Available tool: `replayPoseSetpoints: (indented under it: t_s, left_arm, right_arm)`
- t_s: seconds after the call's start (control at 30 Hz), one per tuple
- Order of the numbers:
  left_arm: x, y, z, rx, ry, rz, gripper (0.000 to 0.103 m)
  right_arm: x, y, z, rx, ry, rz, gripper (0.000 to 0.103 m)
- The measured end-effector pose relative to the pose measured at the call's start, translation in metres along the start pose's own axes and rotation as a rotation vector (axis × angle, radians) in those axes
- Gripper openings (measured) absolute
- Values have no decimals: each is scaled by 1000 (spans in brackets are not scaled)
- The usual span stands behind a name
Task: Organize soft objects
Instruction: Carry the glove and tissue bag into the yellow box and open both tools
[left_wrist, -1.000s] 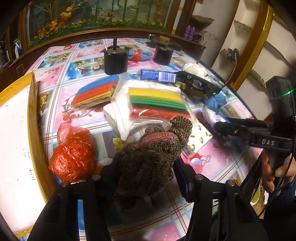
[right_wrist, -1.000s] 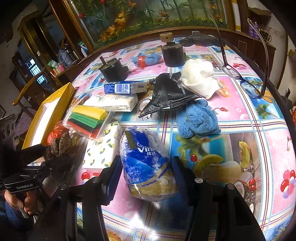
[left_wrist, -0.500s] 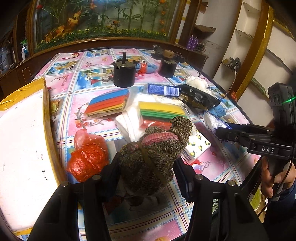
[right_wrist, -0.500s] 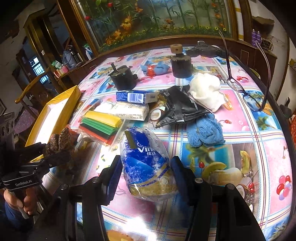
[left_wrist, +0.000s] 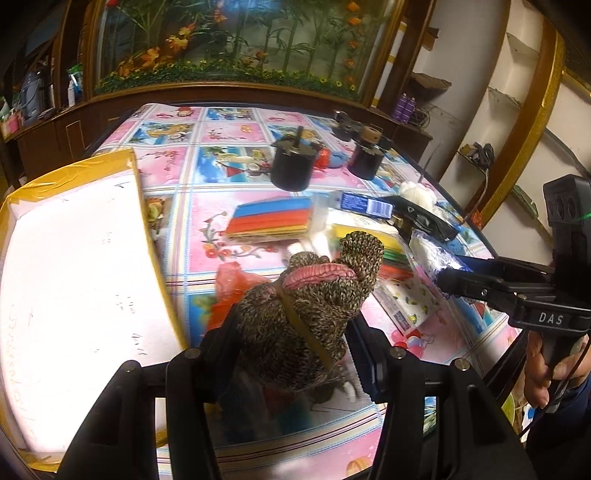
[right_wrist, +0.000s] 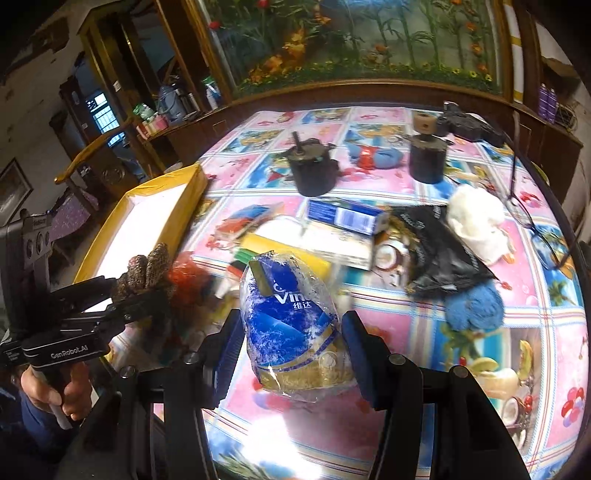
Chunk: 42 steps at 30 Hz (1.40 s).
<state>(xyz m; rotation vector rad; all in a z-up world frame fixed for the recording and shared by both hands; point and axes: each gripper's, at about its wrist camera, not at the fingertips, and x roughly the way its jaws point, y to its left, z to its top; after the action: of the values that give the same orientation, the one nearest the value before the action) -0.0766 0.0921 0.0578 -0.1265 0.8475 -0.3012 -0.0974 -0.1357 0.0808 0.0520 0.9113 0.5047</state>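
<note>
Above the desk (left_wrist: 192, 221), my left claw (left_wrist: 291, 350) grips a knitted glove bundle (left_wrist: 314, 295) and my right claw (right_wrist: 291, 343) pinches a blue tissue pack (right_wrist: 291, 321), jaws about half closed on each. Carrying both over the yellow-edged box (left_wrist: 74, 258) before letting go looks wisest. Only the right view shows the blue cloth (right_wrist: 472, 306) and eyeglasses (right_wrist: 532, 221).

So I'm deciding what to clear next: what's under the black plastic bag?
The black plastic bag overlaps the top edge of the blue knitted cloth; the white fluffy cloth sits beside it. Anything else beneath it is covered.
</note>
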Motion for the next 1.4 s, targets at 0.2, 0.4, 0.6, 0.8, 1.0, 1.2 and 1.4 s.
replayPoseSetpoints:
  t_s: [0.2,0.4,0.6,0.8,1.0,1.2,1.4]
  left_arm:
    - [-17,33,4,-61,-30,38,53]
    - [-35,72,13,-111,-54,104,53]
    - [-43,116,30,-166,-46,175,53]
    - [-27,158,59,-222,-8,244,53]
    - [8,203,78,-327,62,312,53]
    - [39,221,77,-428,98,287,53]
    - [38,221,76,-425,69,285,53]
  right_arm:
    - [16,40,19,-56,28,52,59]
    - [38,82,45,-94,50,111,59]
    - [65,125,82,-119,59,151,59]
    - [106,154,128,-88,80,166,59]
    - [160,175,171,-45,109,156,59]
    - [225,184,200,7,182,147,59]
    - [257,191,209,7,199,128,60]
